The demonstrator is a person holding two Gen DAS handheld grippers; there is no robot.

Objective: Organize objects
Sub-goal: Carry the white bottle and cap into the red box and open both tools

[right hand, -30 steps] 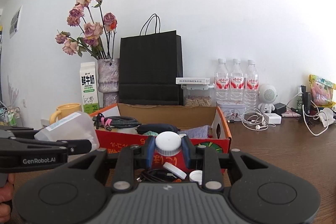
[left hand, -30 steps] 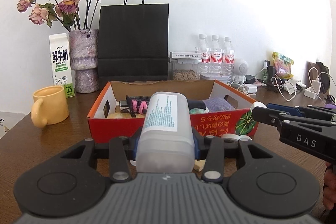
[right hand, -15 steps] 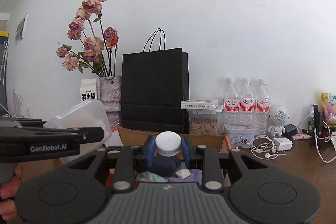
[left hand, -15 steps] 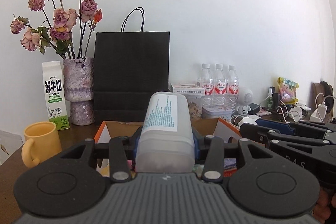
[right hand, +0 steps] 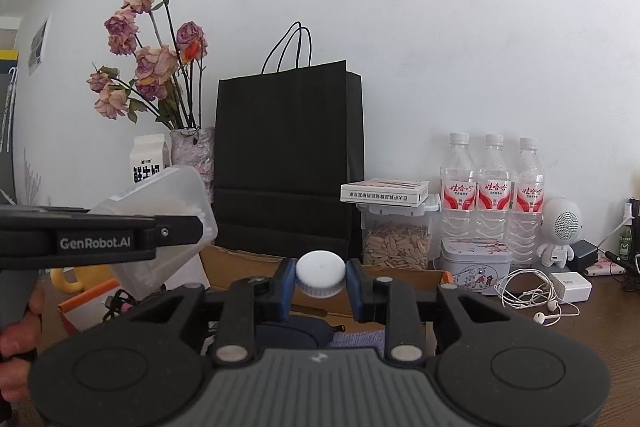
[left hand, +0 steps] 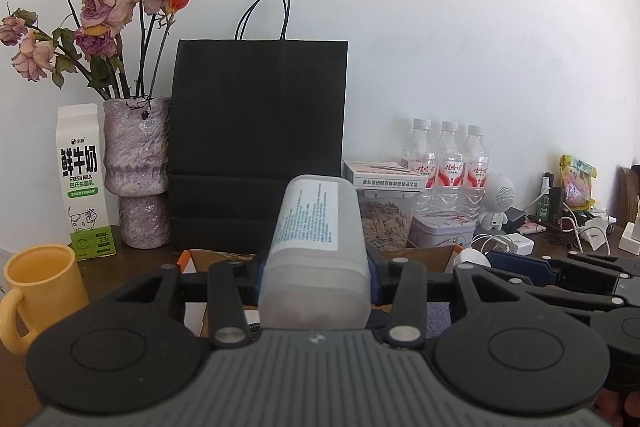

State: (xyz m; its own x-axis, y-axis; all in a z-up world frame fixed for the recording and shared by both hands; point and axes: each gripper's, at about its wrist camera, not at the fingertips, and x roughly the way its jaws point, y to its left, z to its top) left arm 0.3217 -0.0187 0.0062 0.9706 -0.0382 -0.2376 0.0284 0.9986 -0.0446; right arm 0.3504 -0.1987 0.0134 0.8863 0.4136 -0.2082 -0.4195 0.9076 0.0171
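Nearest to you, your left gripper is clamped across a frosted plastic jar, its blue pads pressing both sides and the labelled body lying along the fingers, away from the camera. Your right gripper is pinched on a white screw cap, held between its two blue pads. From the right view the jar shows tilted, just to the left of the cap. Just beyond and below both tools sits the open cardboard box, already holding a coiled cable, a dark pouch and some purple cloth. So part of the sorting looks done, and I judge that jar and cap, both carried over the box, have yet to be joined or set down. Farther back stand a yellow mug, a milk carton, a vase of dried roses, a black paper bag and three water bottles against the wall.
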